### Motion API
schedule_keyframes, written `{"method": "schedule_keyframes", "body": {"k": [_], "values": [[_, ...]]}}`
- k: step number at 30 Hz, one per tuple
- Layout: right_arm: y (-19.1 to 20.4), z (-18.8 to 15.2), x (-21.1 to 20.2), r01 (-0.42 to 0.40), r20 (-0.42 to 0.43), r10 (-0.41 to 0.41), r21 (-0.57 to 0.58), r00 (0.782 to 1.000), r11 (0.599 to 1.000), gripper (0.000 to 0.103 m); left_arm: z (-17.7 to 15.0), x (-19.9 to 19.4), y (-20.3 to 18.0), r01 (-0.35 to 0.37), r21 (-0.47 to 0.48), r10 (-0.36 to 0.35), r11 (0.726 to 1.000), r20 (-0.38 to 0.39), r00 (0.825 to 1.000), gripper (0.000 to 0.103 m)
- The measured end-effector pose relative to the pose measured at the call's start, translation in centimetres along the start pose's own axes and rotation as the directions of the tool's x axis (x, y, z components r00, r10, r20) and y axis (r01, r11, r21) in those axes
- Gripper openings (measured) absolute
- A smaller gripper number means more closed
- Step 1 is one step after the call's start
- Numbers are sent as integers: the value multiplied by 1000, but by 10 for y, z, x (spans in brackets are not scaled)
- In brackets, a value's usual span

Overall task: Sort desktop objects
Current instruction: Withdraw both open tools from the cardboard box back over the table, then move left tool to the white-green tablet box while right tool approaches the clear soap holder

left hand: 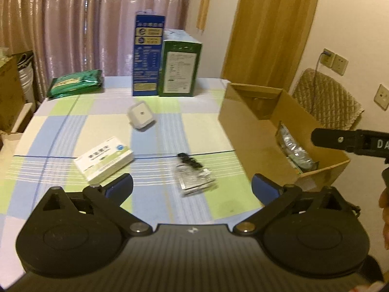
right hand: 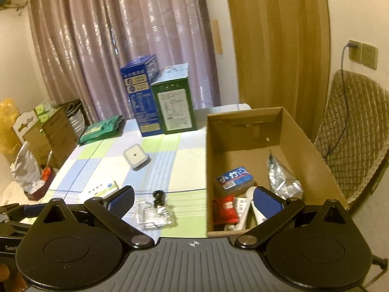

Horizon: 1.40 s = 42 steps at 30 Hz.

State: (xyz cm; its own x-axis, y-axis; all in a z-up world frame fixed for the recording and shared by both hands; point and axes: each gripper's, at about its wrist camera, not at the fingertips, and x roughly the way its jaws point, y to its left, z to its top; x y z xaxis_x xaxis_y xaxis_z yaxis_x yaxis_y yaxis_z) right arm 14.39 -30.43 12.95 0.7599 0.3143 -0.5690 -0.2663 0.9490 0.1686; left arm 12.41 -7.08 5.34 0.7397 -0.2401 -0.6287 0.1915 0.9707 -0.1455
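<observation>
Right gripper point(right hand: 193, 198) with blue pads wide apart and empty, brown cardboard box point(right hand: 313, 150) holding small packets, clear plastic bag point(right hand: 155, 215) and white square gadget point(right hand: 135, 158) on checked tablecloth point(right hand: 184, 155), tall blue carton point(right hand: 138, 95) touching green carton point(right hand: 176, 104)

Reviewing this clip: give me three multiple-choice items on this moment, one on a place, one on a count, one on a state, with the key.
1. Where does the white square gadget lie?
A. on the checked tablecloth
B. inside the cardboard box
C. on top of the blue carton

2. How many tall cartons stand upright at the table's far edge?
A. one
B. two
C. four

3. How are the left gripper fingers?
A. shut on the white medicine box
B. shut on nothing
C. wide apart, holding nothing

Key: 1 A, it lies on the cloth, left of the cardboard box. 2 B, a blue carton and a green carton. 3 C, only tablecloth shows between them.
</observation>
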Motion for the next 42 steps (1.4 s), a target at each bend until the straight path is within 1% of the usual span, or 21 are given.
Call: {"method": "schedule_keyframes", "body": {"k": [7,11,19,22,28,32,38,40,42], "values": [[21,-6,7,-41,-16,40,-18,999,999,101,-11,-14,32,-65,-2,65,998,-5,998,102],[35,-11,14,-71,-27,71,-30,997,997,101,-18,-20,52,-90,4,90,996,-18,996,102],[58,-26,40,-122,-78,118,-50,990,991,101,-23,-24,86,-145,13,145,989,-52,988,102],[65,-31,51,-141,-97,135,-56,986,988,101,-25,-18,97,-159,28,161,987,-57,985,102],[76,-39,75,-164,-118,156,-60,981,985,101,-31,-4,116,-187,58,190,981,-44,981,102],[80,-44,95,-165,-129,159,-42,979,985,101,-34,8,131,-169,56,172,984,-47,984,101],[85,-50,114,-160,-127,154,-38,980,986,101,-35,34,150,-158,11,158,987,-36,987,101],[86,-54,120,-160,-130,152,-46,980,986,101,-38,44,153,-159,20,159,987,-25,987,101],[88,-56,126,-160,-137,150,-61,979,985,101,-41,53,155,-161,27,162,987,-36,986,101]]}}
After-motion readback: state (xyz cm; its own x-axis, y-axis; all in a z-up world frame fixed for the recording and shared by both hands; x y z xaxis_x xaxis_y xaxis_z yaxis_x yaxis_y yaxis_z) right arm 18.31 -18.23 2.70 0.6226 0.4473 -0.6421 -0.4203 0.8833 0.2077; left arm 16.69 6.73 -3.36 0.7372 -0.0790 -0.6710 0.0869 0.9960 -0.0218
